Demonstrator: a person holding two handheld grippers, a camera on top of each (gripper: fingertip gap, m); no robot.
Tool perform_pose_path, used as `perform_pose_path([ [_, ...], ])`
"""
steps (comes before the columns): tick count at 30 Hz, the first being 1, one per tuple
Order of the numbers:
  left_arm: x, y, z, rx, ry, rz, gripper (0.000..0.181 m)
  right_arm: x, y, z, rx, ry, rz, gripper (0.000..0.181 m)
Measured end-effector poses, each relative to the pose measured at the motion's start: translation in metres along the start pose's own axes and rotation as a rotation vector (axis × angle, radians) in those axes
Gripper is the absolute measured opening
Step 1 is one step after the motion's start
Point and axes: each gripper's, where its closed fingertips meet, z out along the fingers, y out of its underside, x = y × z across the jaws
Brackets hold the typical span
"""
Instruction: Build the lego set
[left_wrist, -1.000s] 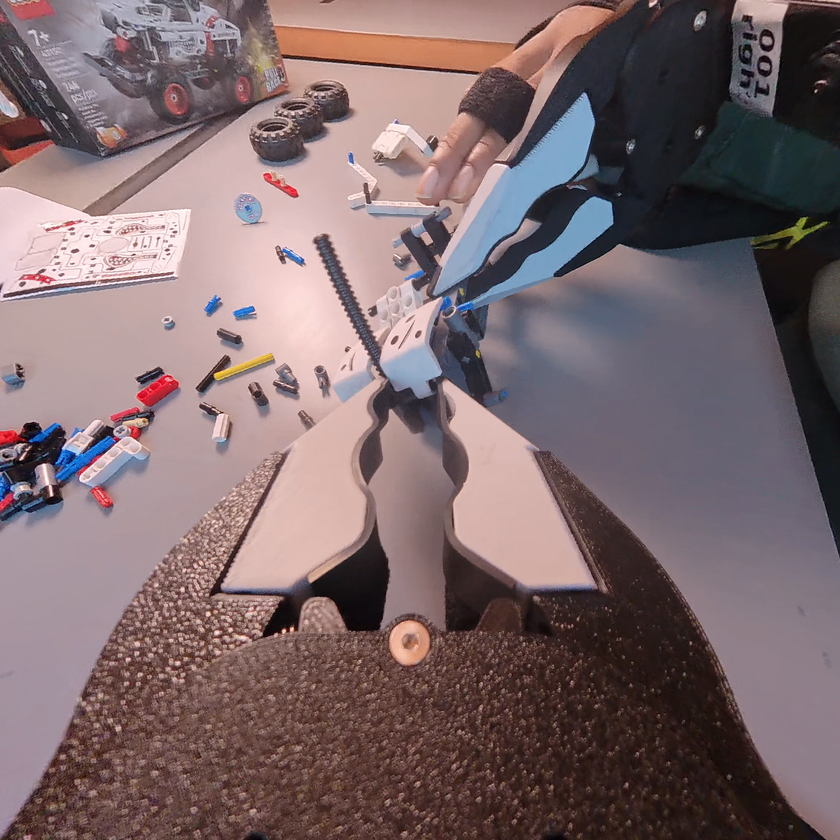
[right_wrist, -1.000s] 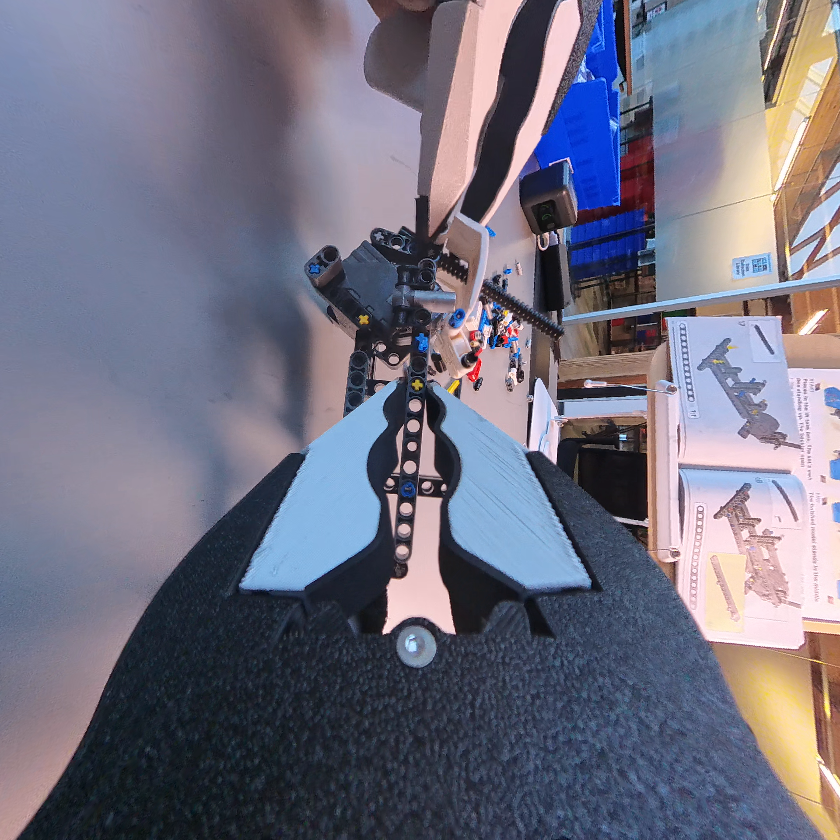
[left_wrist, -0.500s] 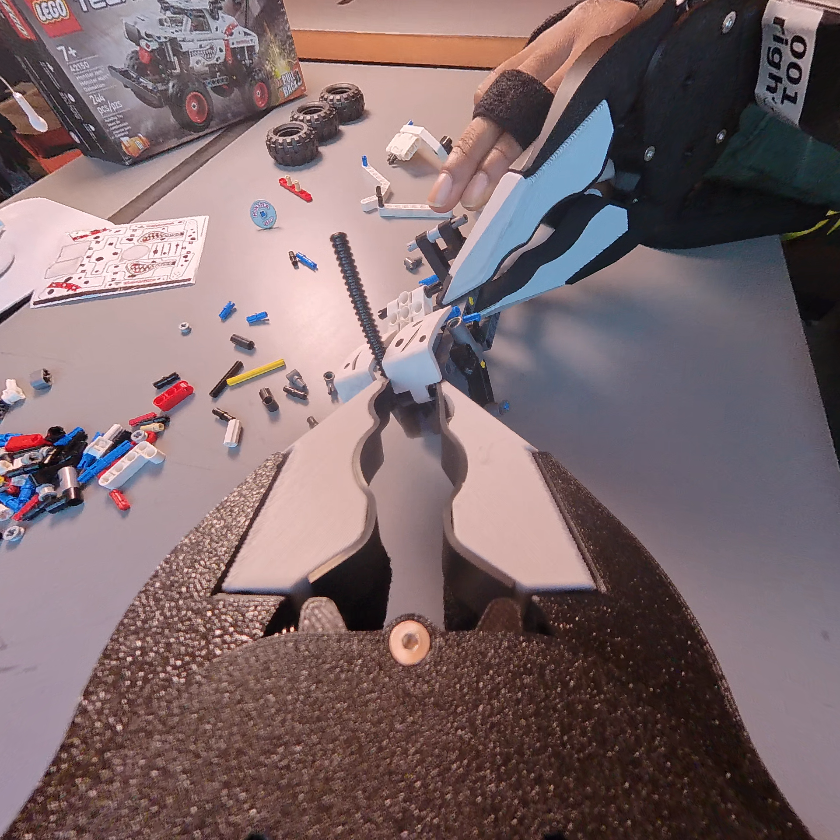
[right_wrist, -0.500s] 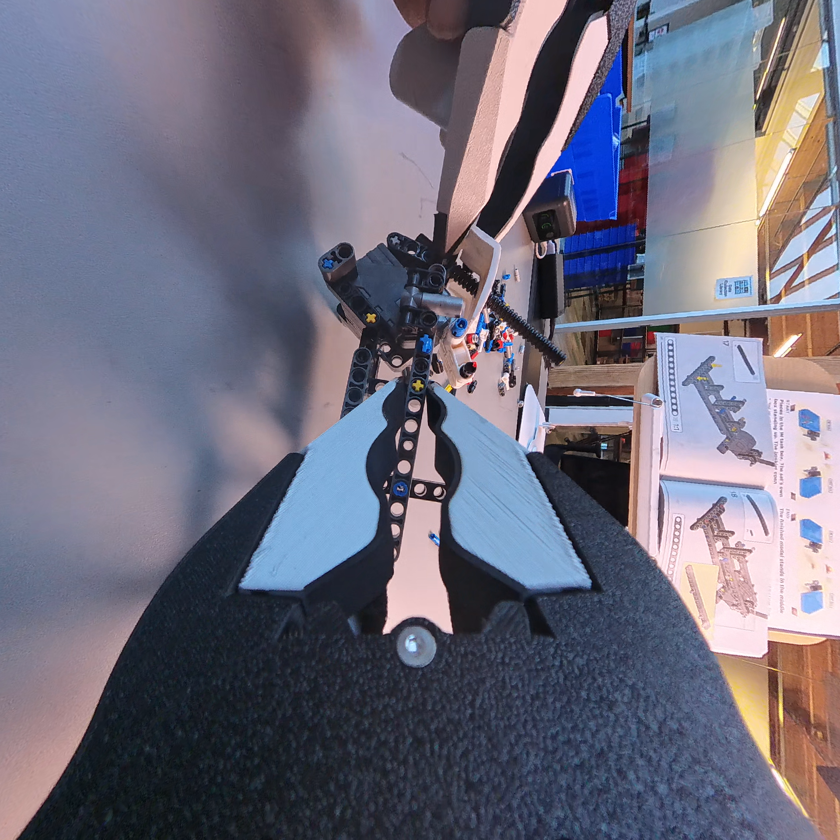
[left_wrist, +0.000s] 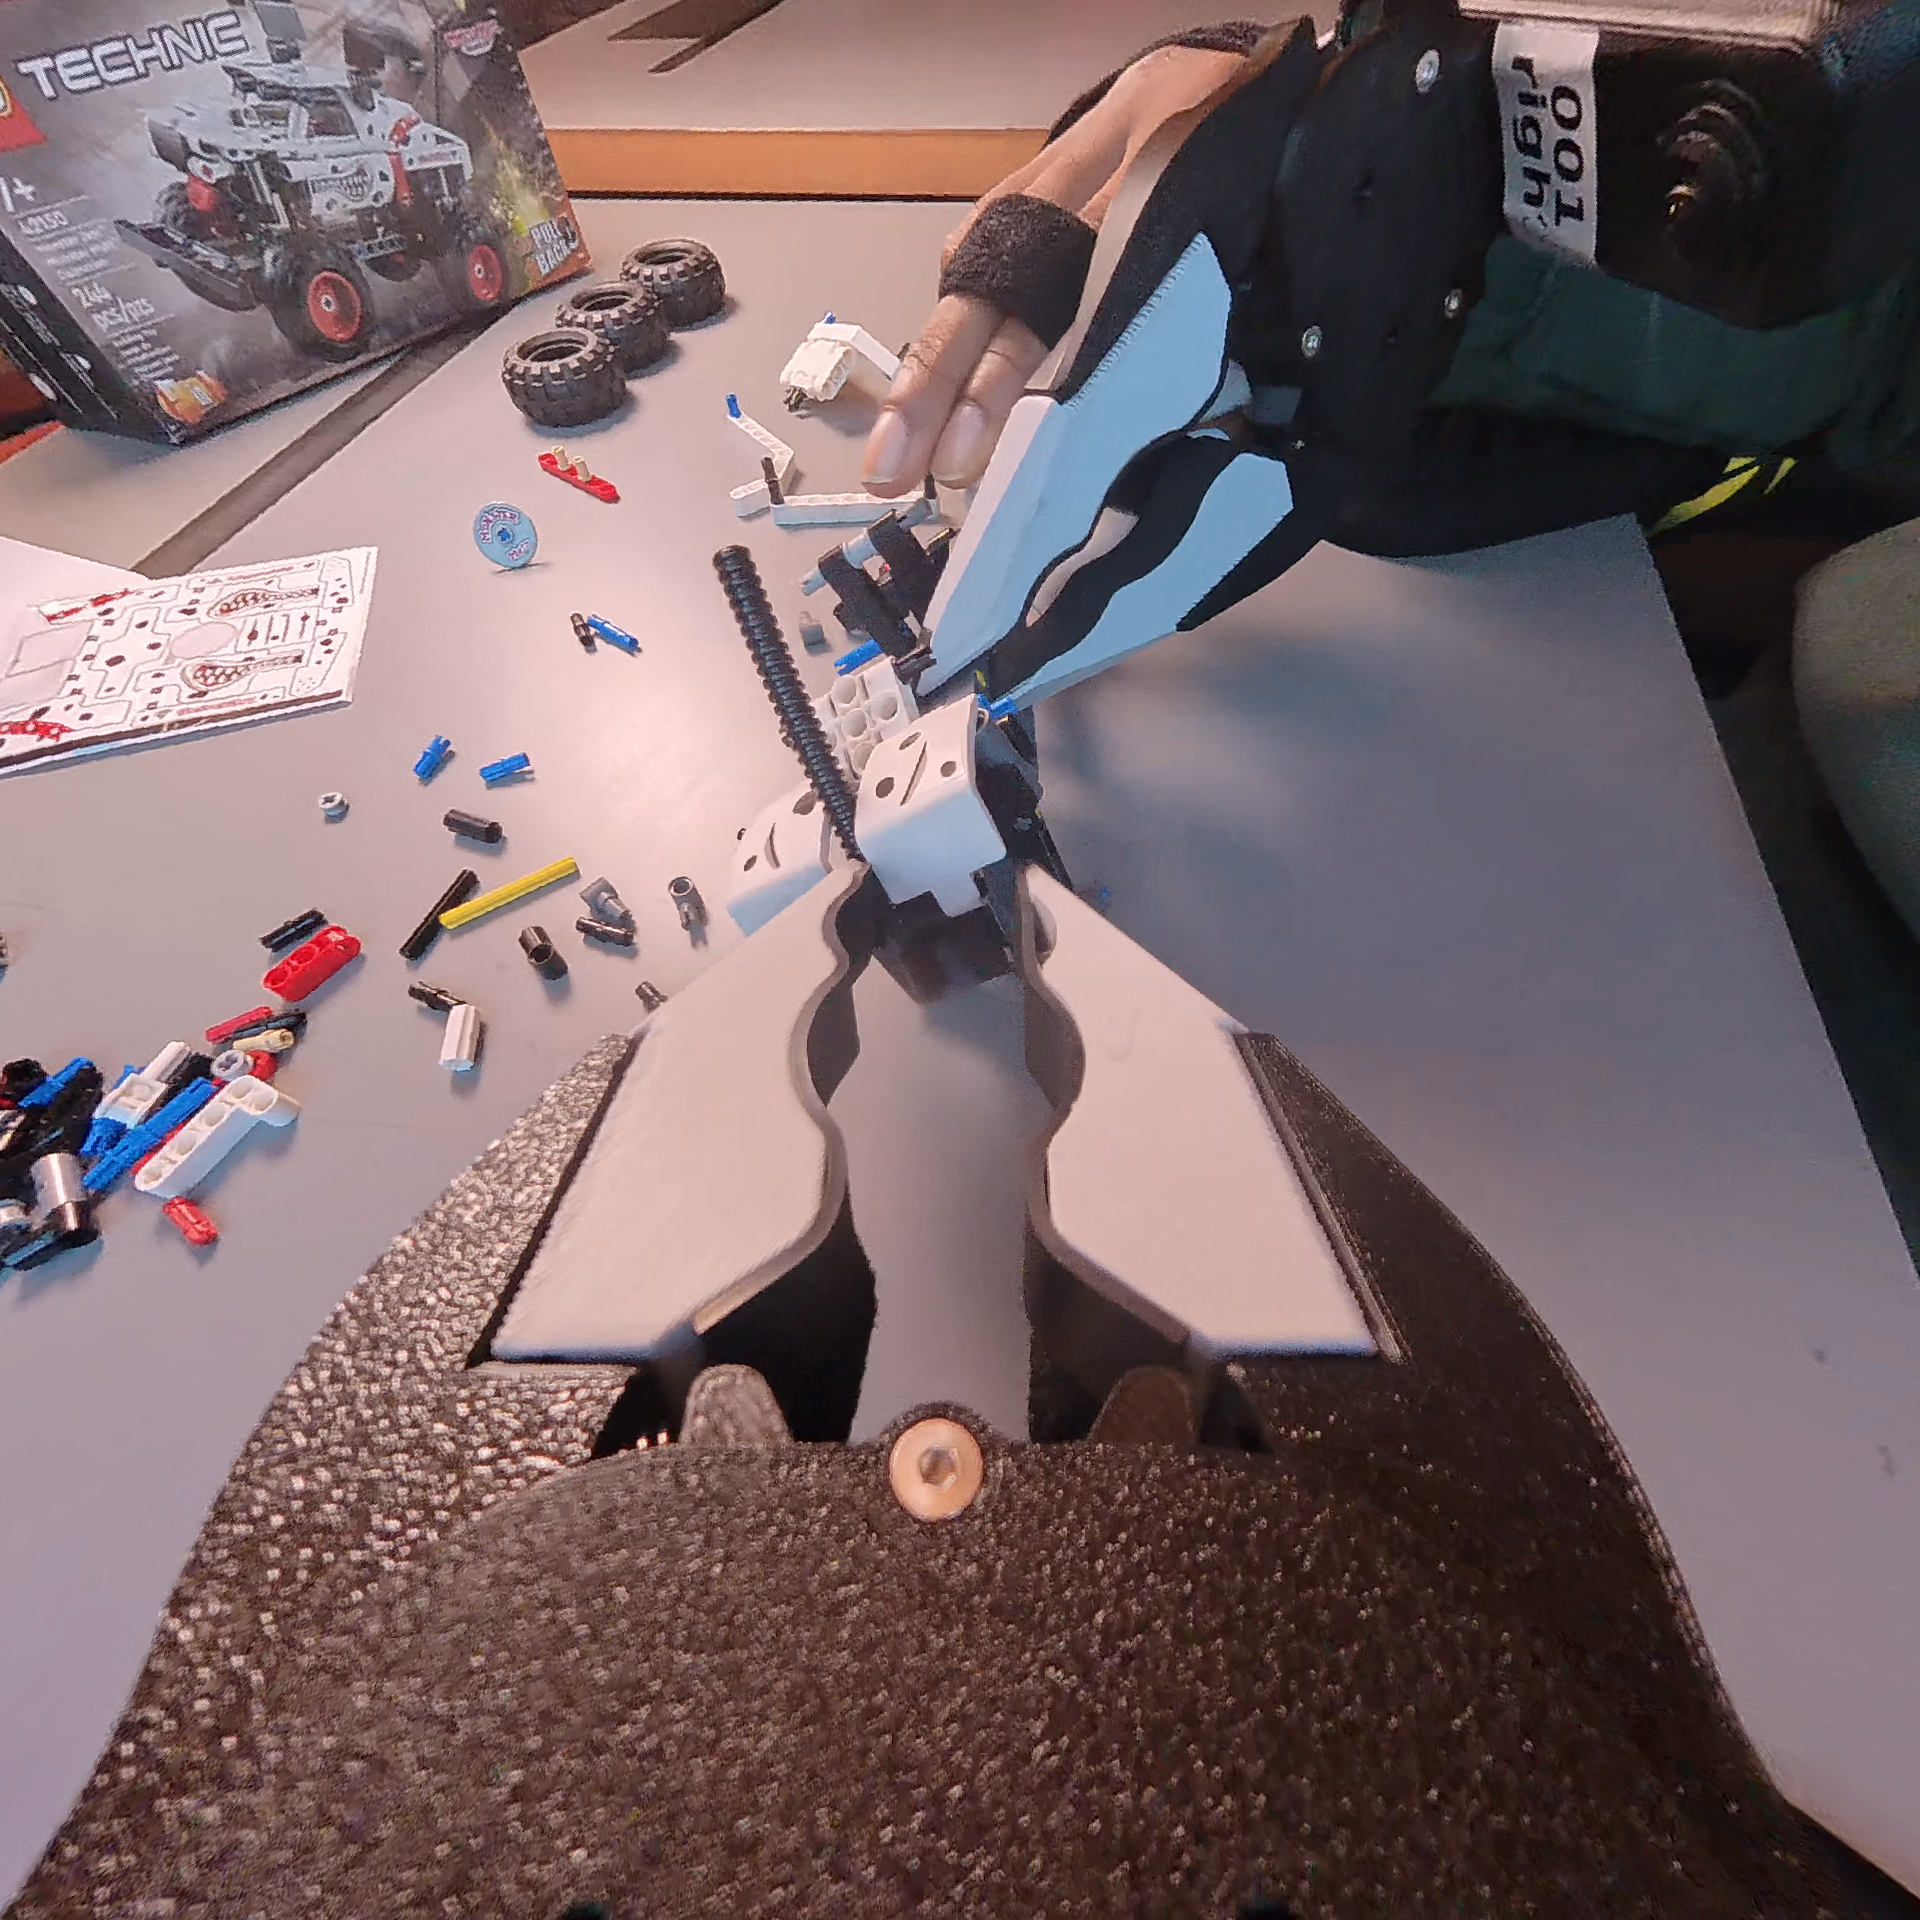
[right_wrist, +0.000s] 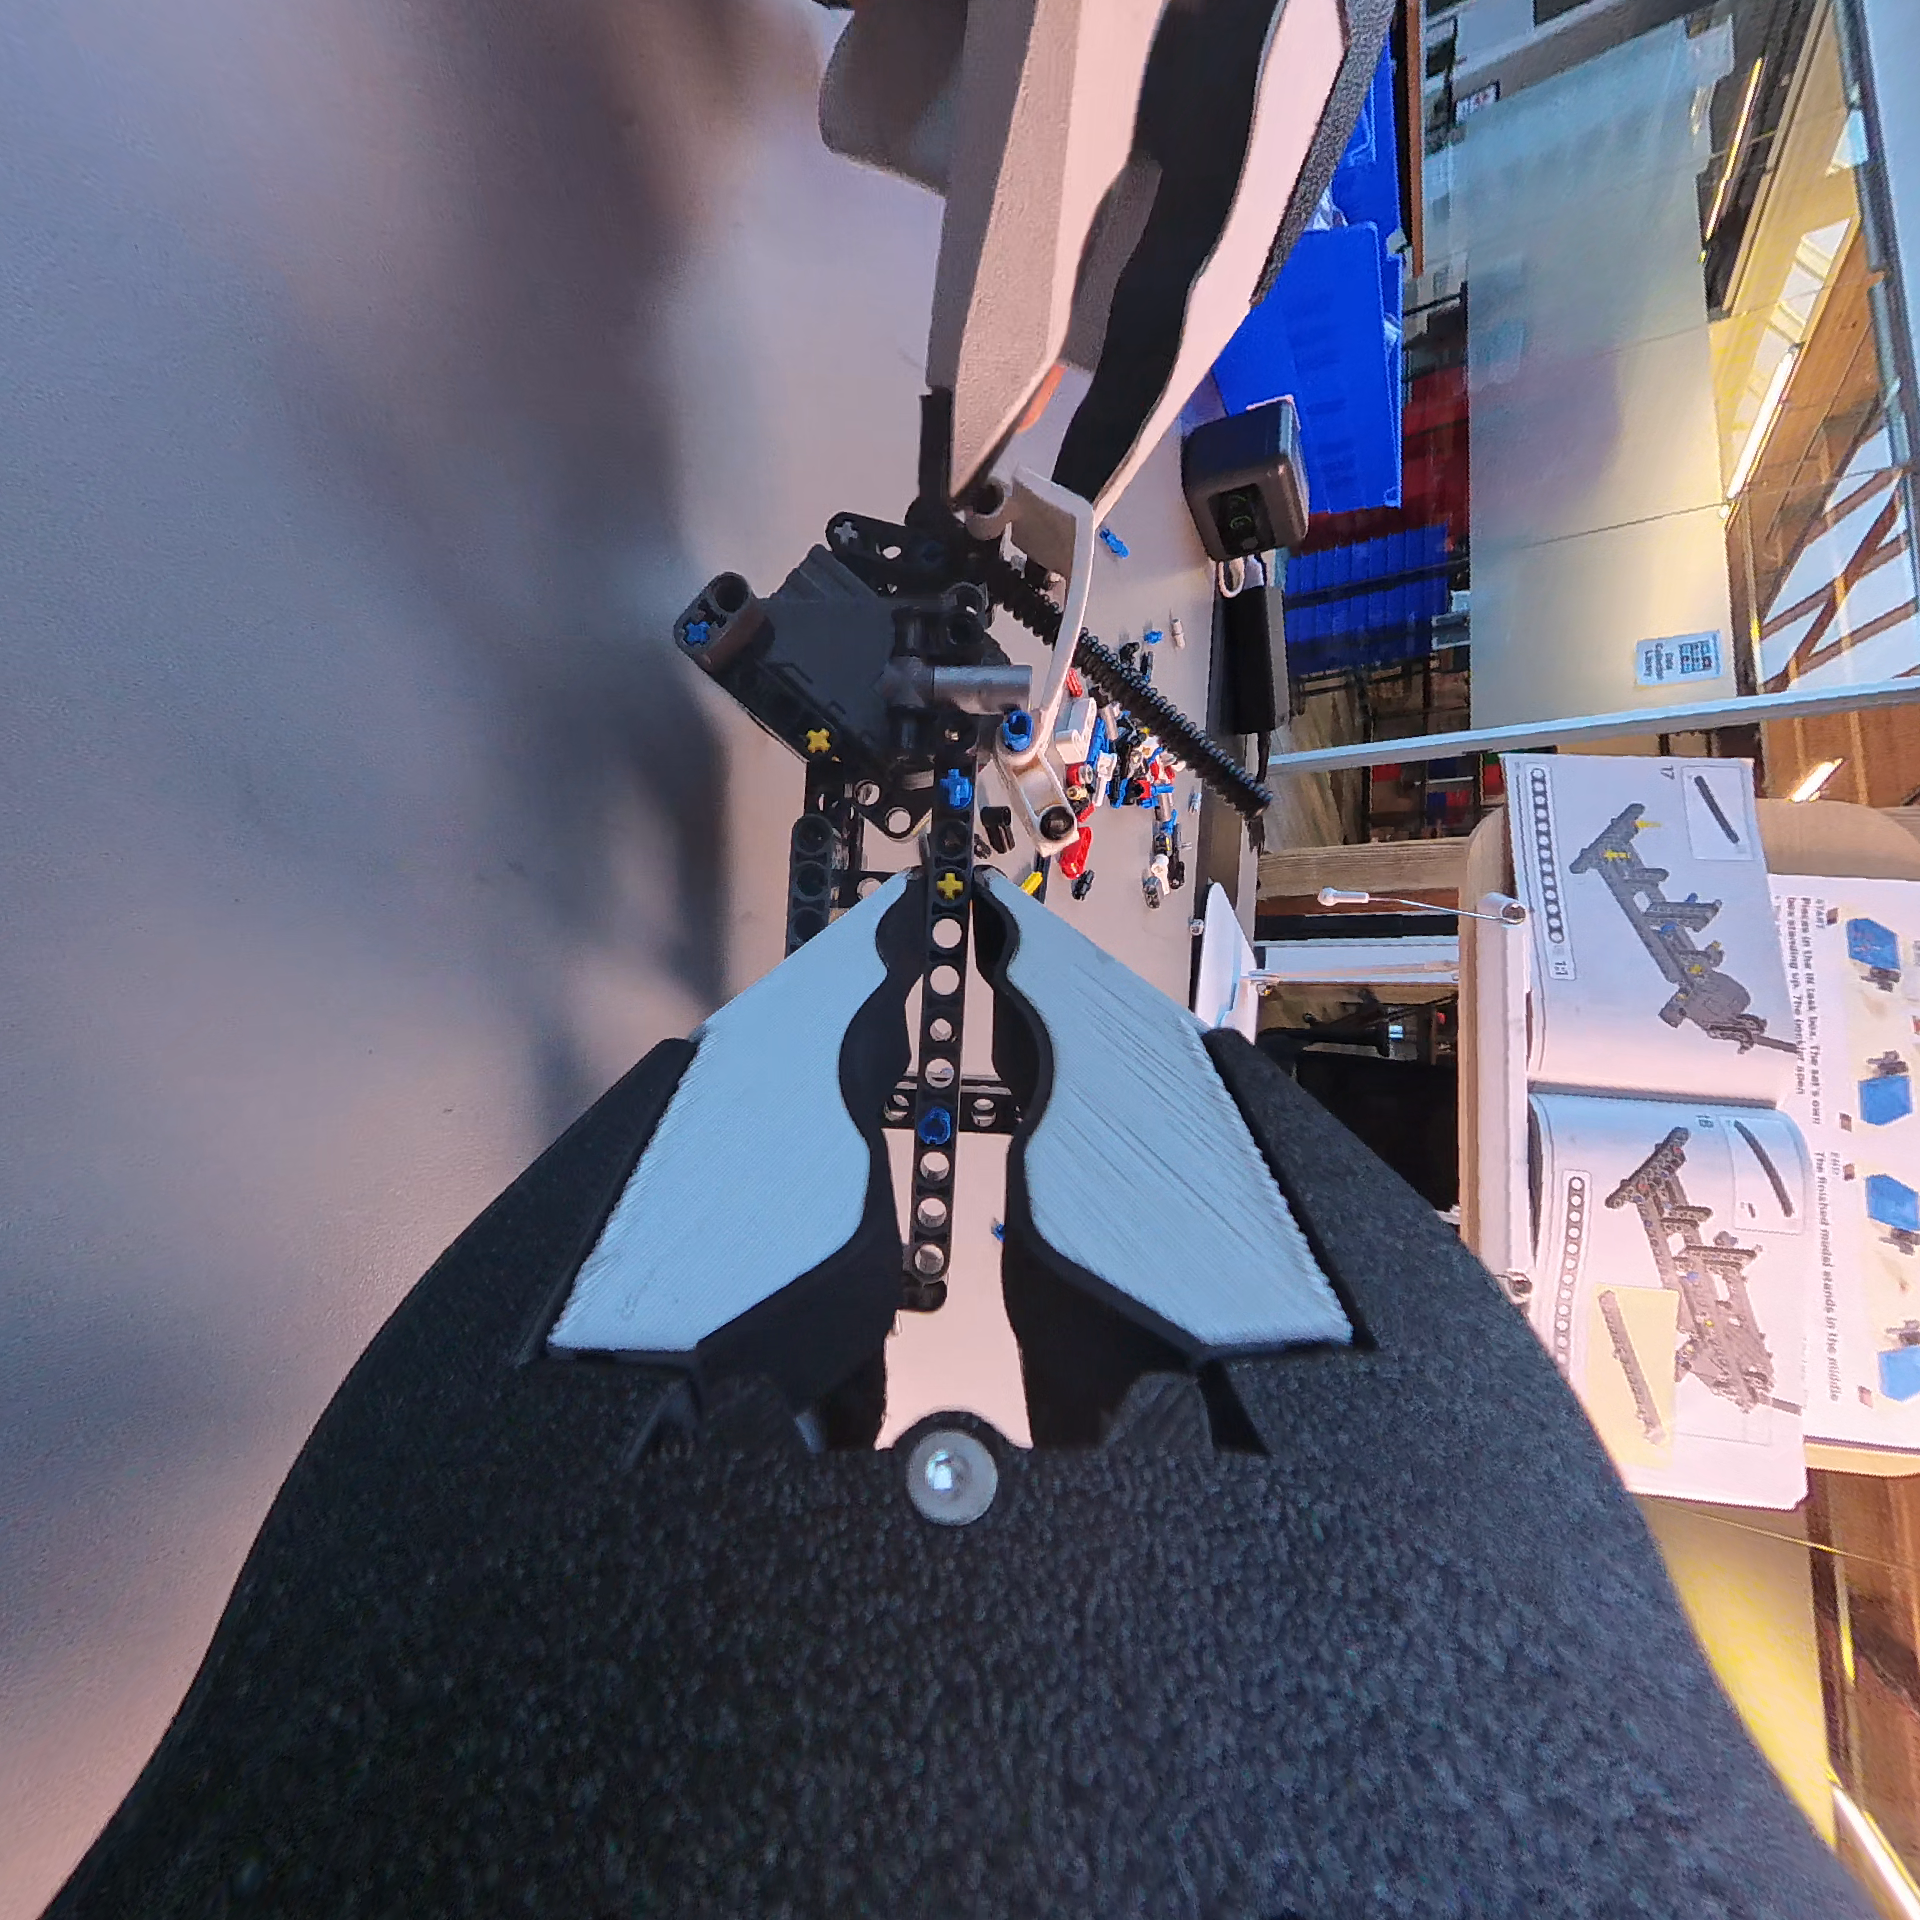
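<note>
Left gripper (left_wrist: 940, 904) clamped on lego assembly (left_wrist: 920, 821); right gripper (right_wrist: 948, 896) clamped on its black beam (right_wrist: 940, 1039), above table (left_wrist: 1351, 935)

three black knobbly tyres (left_wrist: 613, 332) sit in a row beside one set box (left_wrist: 260, 197) on the grey table (left_wrist: 1403, 935). one sticker sheet (left_wrist: 187, 644), one round blue disc (left_wrist: 506, 535), one yellow axle (left_wrist: 509, 894) and one long black ribbed hose (left_wrist: 784, 686) are in view. two grippers, left (left_wrist: 940, 904) and right (right_wrist: 948, 883), meet at one part-built model (left_wrist: 920, 800). two open instruction pages (right_wrist: 1652, 1122) show in the right wrist view.
</note>
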Motion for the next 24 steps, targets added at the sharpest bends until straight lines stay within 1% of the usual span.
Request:
perform_pose_path([
  [4,0.003,0.002,-0.002,-0.014,0.018,0.024,0.035,0.001,0.0,0.001,0.009,-0.007,0.028,0.008],
  [6,0.001,0.002,-0.006,-0.018,0.006,0.044,0.035,0.001,-0.001,0.002,0.014,-0.007,0.031,0.008],
  [9,-0.006,-0.003,-0.018,0.009,-0.028,0.039,0.035,0.001,-0.001,0.002,0.019,-0.009,0.038,0.008],
  [11,-0.013,0.002,-0.022,-0.012,-0.06,0.036,0.033,0.001,-0.001,0.002,0.023,-0.009,0.041,0.008],
  [14,-0.009,0.014,-0.01,-0.07,-0.036,0.024,0.03,0.0,-0.003,0.003,0.031,-0.009,0.039,0.008],
  [15,-0.011,0.016,-0.005,-0.079,-0.051,0.019,0.029,0.0,-0.003,0.003,0.029,-0.008,0.035,0.008],
  [16,-0.013,0.015,-0.004,-0.076,-0.065,0.022,0.028,0.0,-0.002,0.003,0.02,-0.004,0.025,0.008],
  [17,-0.015,0.014,-0.004,-0.074,-0.07,0.012,0.022,0.0,-0.001,0.002,0.022,-0.004,0.028,0.008],
  [19,-0.016,0.014,-0.003,-0.074,-0.076,-0.001,0.022,0.0,-0.001,0.003,0.023,0.003,0.022,0.008],
  [24,-0.016,0.013,-0.001,-0.098,-0.108,0.034,0.02,0.0,0.0,0.003,0.016,0.009,-0.002,0.007],
])
